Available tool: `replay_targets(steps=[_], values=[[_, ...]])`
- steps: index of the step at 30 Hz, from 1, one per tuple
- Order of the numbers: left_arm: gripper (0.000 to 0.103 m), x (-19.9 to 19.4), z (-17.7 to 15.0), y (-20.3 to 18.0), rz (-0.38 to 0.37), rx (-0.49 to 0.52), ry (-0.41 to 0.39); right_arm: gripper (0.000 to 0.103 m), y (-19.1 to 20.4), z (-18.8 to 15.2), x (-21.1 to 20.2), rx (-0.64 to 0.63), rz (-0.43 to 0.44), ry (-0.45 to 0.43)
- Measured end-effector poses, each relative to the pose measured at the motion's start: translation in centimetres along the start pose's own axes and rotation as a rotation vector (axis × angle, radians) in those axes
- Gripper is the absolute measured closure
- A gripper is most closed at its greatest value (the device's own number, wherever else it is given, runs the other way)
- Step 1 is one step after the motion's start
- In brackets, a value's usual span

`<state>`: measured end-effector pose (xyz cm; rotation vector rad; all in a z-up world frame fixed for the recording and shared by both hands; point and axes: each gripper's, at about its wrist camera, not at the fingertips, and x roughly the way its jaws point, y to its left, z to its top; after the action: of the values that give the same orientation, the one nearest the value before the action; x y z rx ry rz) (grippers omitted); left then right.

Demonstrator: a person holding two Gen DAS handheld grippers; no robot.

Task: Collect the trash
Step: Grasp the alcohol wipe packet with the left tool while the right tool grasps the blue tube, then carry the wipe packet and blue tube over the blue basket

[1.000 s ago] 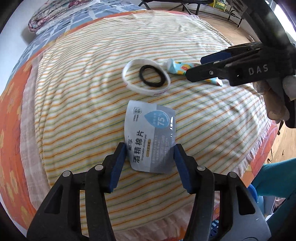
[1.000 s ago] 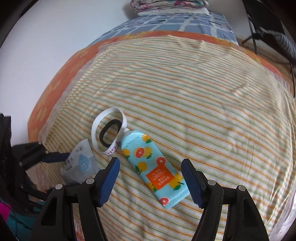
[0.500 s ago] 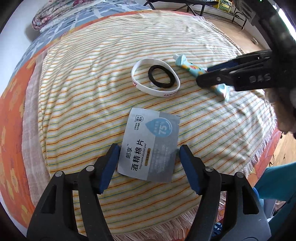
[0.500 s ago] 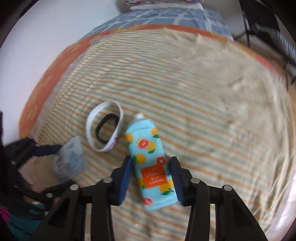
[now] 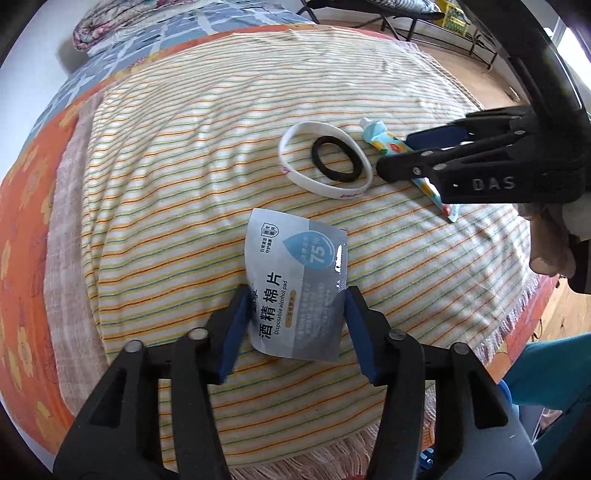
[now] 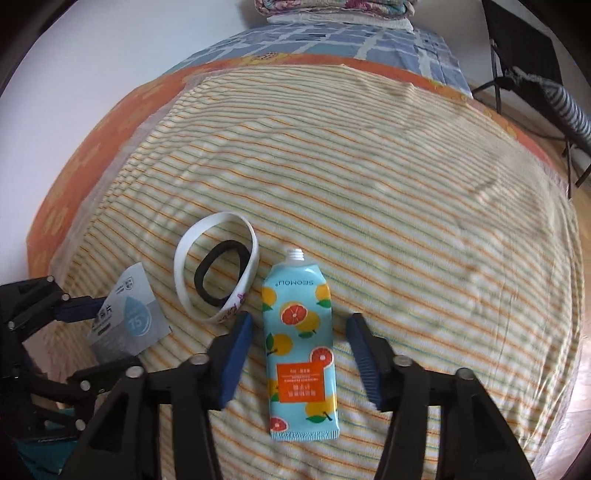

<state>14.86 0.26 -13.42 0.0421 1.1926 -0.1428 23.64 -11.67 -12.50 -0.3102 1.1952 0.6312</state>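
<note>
A grey alcohol-pad pouch [image 5: 295,280] [image 6: 129,321] lies near the bed's front edge. My left gripper [image 5: 295,325] [image 6: 107,338] is closing on it, with both blue pads against its side edges and its top corner curled. A light-blue tube with an orange-fruit print [image 6: 299,350] [image 5: 384,142] lies capless, neck pointing away. My right gripper [image 6: 297,332] [image 5: 399,155] straddles the tube's middle. Its jaws stand apart, with a gap on each side of the tube.
A white wristband [image 5: 295,177] [image 6: 181,280] with a black hair tie [image 5: 316,162] [image 6: 199,277] inside it lies between pouch and tube. All rest on a striped blanket [image 5: 184,184] over an orange sheet. Folded bedding [image 6: 332,7] is at the far end. Black chair legs [image 6: 517,74] stand on the floor to the right.
The left jaws spread off the pouch, then came back onto its edges. The right jaws narrowed around the tube, which swung from slanted to lengthwise between them.
</note>
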Motion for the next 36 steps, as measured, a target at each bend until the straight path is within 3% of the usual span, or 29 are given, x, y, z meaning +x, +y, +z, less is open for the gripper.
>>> replay_targets(steps=[1, 2, 5, 10, 24, 36], values=[[0.04, 0.1, 0.1, -0.1, -0.001, 0.002, 0.001, 0.064, 0.2, 0.1, 0.1, -0.008, -0.007, -0.001], [0.04, 0.2, 0.2, -0.2, 0.005, 0.003, 0.002, 0.066, 0.3, 0.1, -0.1, -0.01, -0.004, -0.002], [0.04, 0.5, 0.6, -0.7, 0.039, 0.023, 0.002, 0.066, -0.1, -0.2, -0.4, 0.011, 0.007, -0.003], [0.052, 0.1, 0.8, -0.6, 0.049, 0.003, -0.013, 0.066, -0.1, -1.0, -1.5, 0.018, 0.001, -0.016], [0.052, -4.9, -1.0, -0.7, 0.037, -0.027, -0.11, 0.066, 2.0, -3.9, -7.3, -0.012, -0.01, -0.095], [0.052, -9.1, -5.0, -3.9, 0.019, 0.015, -0.168, 0.066, 5.4, -8.4, -11.6, -0.077, -0.011, -0.135]])
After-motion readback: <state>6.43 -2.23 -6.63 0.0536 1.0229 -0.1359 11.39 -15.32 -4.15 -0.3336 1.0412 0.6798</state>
